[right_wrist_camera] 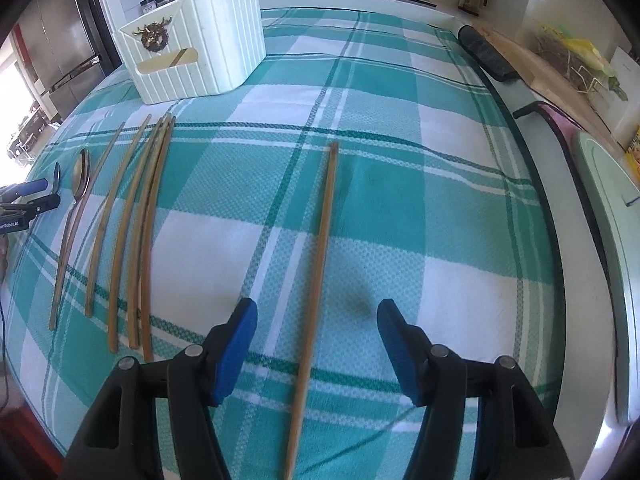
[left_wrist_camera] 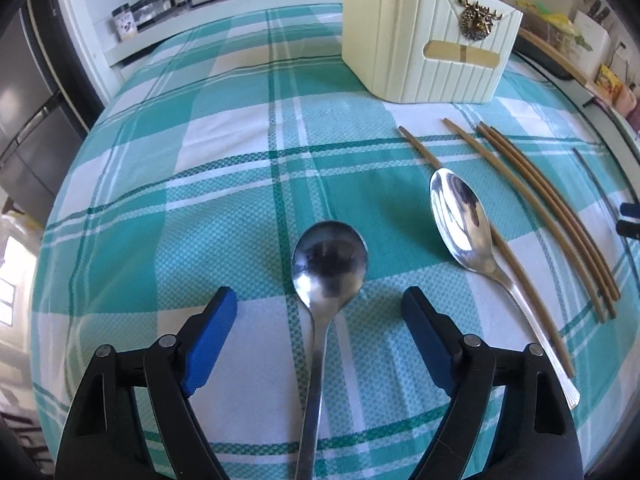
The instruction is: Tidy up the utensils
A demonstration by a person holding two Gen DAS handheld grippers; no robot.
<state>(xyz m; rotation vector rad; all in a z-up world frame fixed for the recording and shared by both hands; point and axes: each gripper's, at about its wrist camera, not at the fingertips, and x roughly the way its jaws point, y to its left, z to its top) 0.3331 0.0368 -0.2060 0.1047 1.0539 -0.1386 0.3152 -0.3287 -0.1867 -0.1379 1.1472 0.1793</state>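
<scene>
Cream ribbed utensil holder (left_wrist_camera: pixel 432 36) is standing at the far side of the teal plaid tablecloth (left_wrist_camera: pixel 200 200); all positions below are being taken from it. Left gripper (left_wrist_camera: pixel 320 308) is hovering low, well on the near side of the holder, fingers spread wide and holding nothing. A round-bowled spoon (left_wrist_camera: pixel 329 264) is lying flat between those fingers, bowl toward the holder, handle running back under the tool, touching neither pad. A second, oval spoon (left_wrist_camera: pixel 464 224) is lying nearer the holder's front, resting across one of the loose chopsticks (left_wrist_camera: pixel 532 208), which are fanning out just in front of the holder. Right gripper (right_wrist_camera: pixel 316 320) is likewise gaping wide, gripping nothing. A lone chopstick (right_wrist_camera: pixel 320 264) is lying between its fingers, well apart from the bundle, tip pointing toward the holder's side of the table.
</scene>
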